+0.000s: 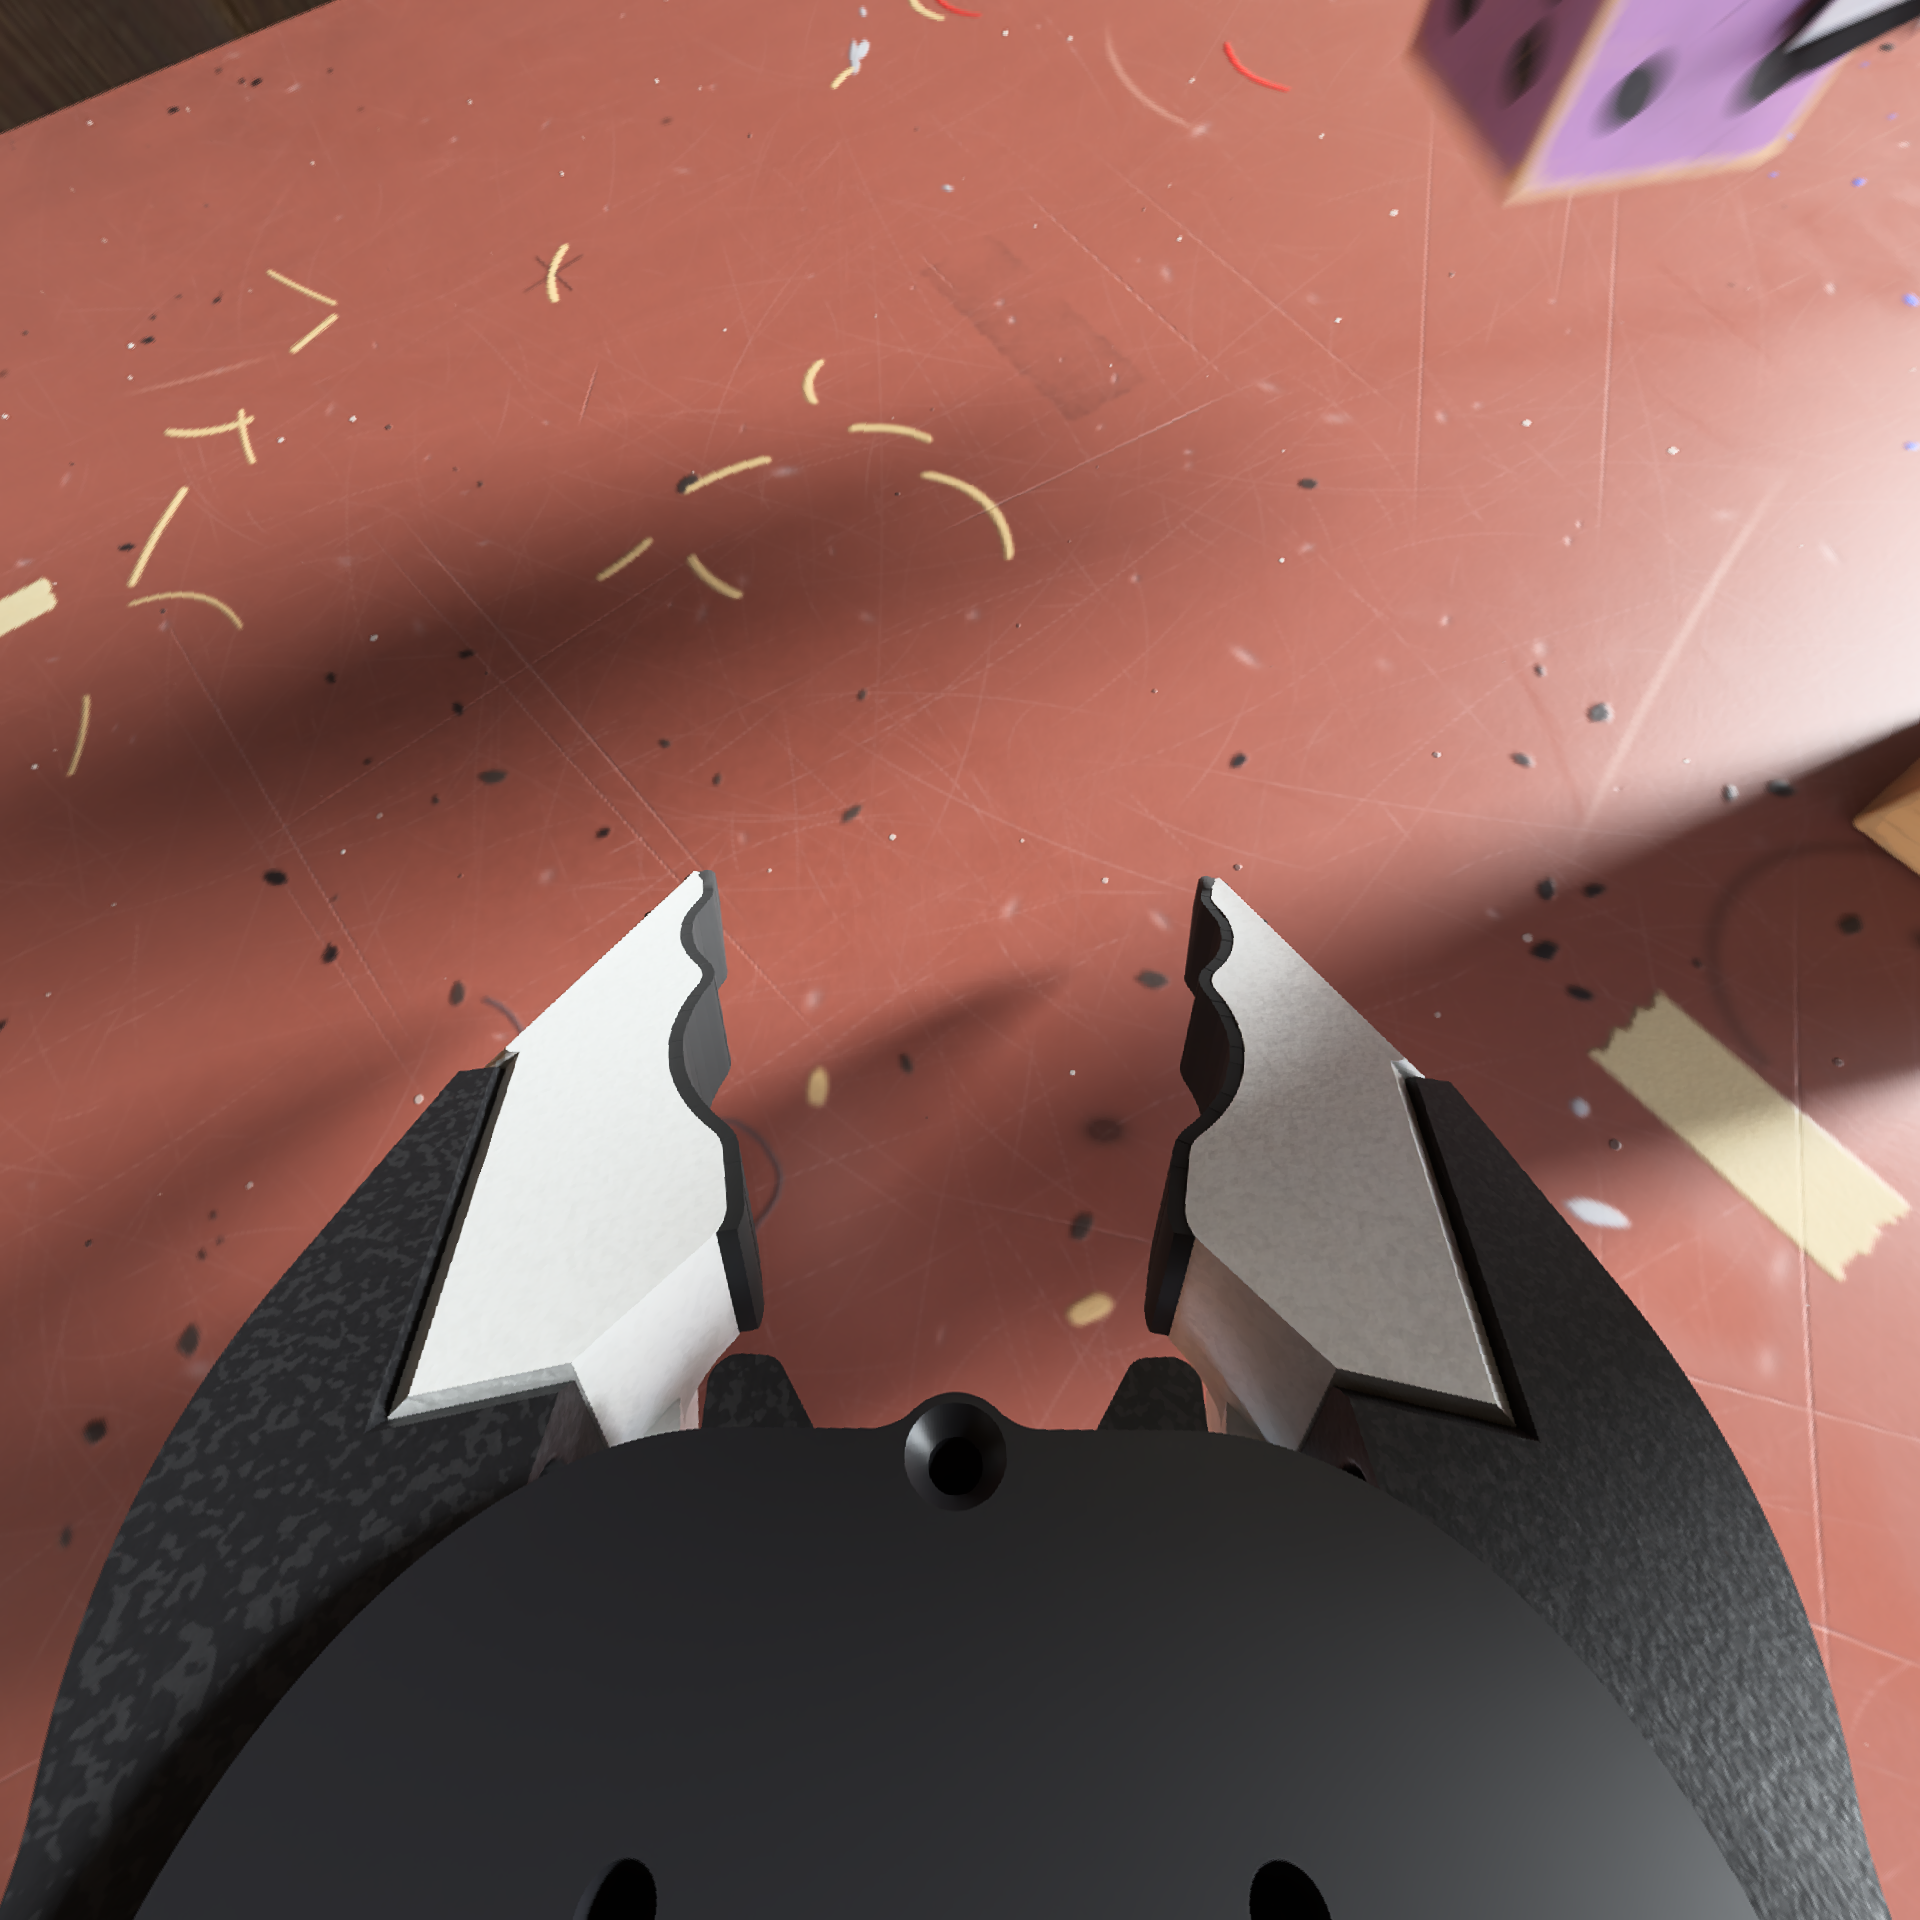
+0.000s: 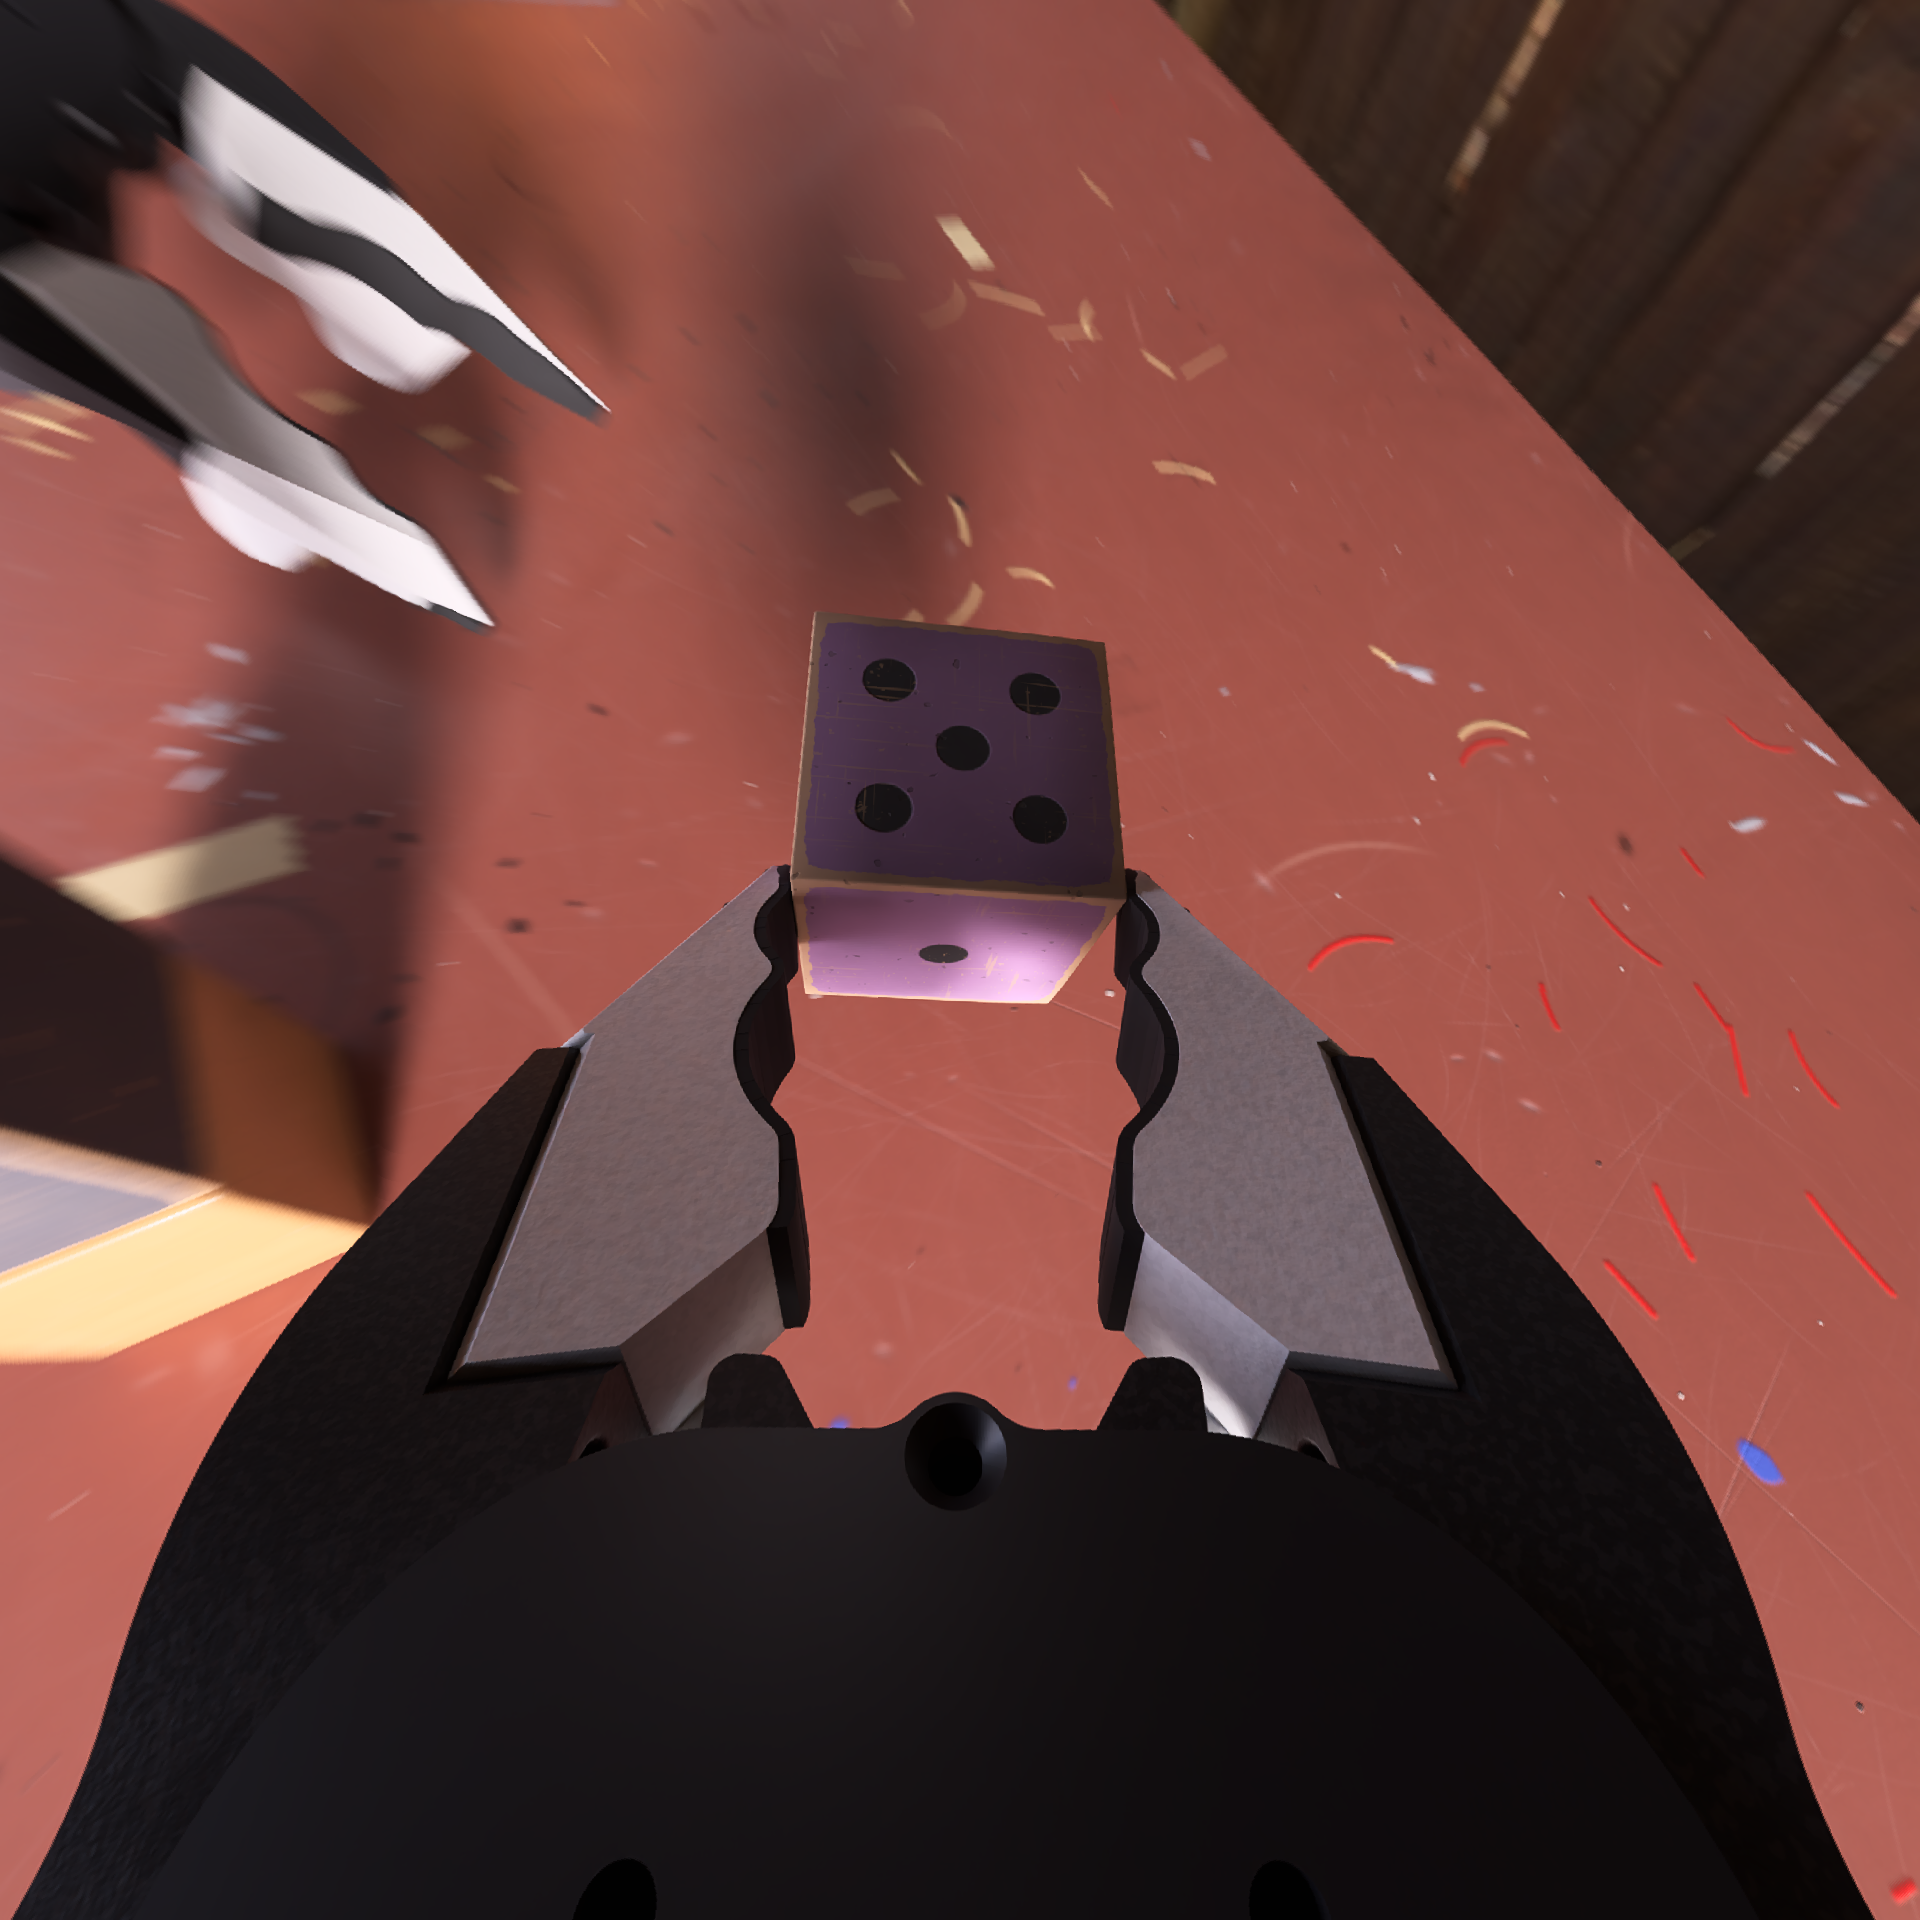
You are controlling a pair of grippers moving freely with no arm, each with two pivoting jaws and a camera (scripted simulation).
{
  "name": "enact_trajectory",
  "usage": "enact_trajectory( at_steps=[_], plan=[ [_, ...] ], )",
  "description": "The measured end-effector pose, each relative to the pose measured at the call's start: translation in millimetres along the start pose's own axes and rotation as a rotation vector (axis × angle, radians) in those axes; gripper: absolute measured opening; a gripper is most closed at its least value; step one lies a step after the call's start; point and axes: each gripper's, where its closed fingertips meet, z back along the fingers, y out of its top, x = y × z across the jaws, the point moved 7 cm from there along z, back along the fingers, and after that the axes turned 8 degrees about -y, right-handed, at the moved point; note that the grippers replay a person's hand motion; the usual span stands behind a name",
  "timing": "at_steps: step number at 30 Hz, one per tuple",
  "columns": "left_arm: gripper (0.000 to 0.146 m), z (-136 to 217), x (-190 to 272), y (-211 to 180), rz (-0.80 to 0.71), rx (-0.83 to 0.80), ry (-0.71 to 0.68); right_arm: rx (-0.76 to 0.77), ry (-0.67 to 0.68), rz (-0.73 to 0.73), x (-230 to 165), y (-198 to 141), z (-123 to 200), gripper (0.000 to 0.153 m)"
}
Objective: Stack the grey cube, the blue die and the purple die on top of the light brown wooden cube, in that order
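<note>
In the right wrist view alone, right gripper (image 2: 956, 883) fingers pinching purple die (image 2: 956, 769), left gripper (image 1: 956, 883) fingers wide, empty

Scratched reddish tabletop (image 1: 1039, 675), tan tape strip (image 1: 1745, 1132), scattered tan shavings (image 1: 966, 509), red slivers (image 2: 1725, 1049)

No readable writing shows; only black pips, five and one, on the purple die (image 2: 956, 769).

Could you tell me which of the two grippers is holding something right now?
The right gripper: its fingertips pinch the purple die above the table. The left gripper is open, with nothing between its fingers.
</note>
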Motion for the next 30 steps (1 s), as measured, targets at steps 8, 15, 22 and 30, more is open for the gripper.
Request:
enact_trajectory(
  at_steps=[8,15,22,30],
  plan=[
    [0.09,-2,7,2,-0.041,-0.009,-0.005,0.24,0.222,0.05,-30,60,96,0.062],
    [0.089,-3,8,1,-0.041,-0.012,-0.006,0.204,0.403,0.173,-75,95,121,0.062],
    [0.089,-3,8,1,-0.044,-0.014,-0.004,0.139,0.438,0.267,-103,94,119,0.062],
    [0.089,-3,9,0,-0.05,-0.019,0.0,0.063,0.425,0.294,-108,89,106,0.062]
  ],
)
